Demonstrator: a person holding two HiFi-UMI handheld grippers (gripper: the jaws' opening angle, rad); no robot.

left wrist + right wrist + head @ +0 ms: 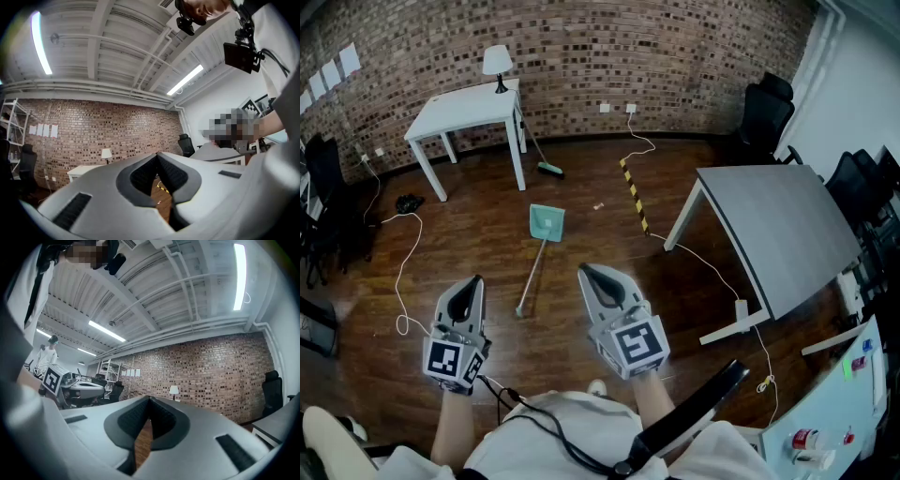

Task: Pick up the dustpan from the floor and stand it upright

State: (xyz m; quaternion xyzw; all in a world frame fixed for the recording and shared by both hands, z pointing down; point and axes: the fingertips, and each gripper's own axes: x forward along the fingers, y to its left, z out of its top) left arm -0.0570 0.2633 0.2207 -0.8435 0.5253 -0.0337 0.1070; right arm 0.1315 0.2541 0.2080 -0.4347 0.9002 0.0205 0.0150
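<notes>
Because the teal plastic long-handled dustpan (546,223) lies flat on the dark wooden floor (581,187) farther off, the left gripper (474,281) and right gripper (587,271) hang level, clenched on nothing.

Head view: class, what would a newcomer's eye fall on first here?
The teal dustpan lies flat on the dark wood floor, mid-room, with its handle toward the camera. In the foreground, the left gripper and right gripper are held out level, both shut and empty. A white table stands by the brick wall.

Probably office or lab: brick wall (581,56), office chairs (766,112), white table (469,108), grey desk (787,225), wood floor (469,244)
</notes>
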